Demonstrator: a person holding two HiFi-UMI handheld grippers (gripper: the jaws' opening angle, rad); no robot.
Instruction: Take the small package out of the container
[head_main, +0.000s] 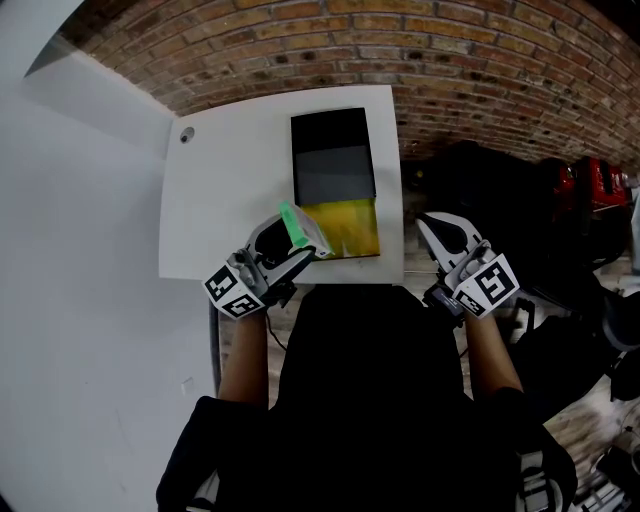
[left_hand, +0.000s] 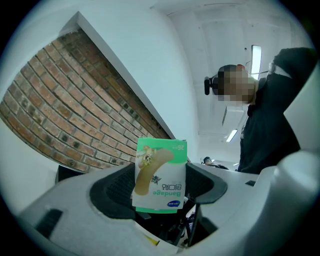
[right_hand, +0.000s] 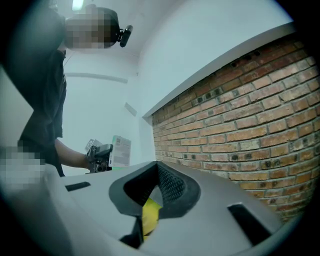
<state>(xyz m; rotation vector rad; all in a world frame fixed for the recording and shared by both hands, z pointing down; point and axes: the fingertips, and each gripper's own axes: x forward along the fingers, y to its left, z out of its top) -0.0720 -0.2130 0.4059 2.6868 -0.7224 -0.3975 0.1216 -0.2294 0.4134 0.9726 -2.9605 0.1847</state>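
The small package (head_main: 299, 229) is a green and white bandage box. My left gripper (head_main: 291, 247) is shut on it and holds it above the near left corner of the container (head_main: 333, 176). That container is a long open box on the white table (head_main: 230, 200), with black, grey and yellow sections. In the left gripper view the package (left_hand: 160, 172) stands upright between the two black pads of the left gripper (left_hand: 160, 187). My right gripper (head_main: 434, 229) hangs off the table's right edge, shut and holding nothing. In the right gripper view the right gripper (right_hand: 152, 195) has its pads together, and the left gripper (right_hand: 100, 156) with the package (right_hand: 121, 151) shows far off.
A brick surface (head_main: 480, 60) runs behind and to the right of the table. A white wall (head_main: 70, 250) is on the left. Dark gear and a red object (head_main: 592, 185) lie at the right. The table has a small round hole (head_main: 186, 135) at its far left corner.
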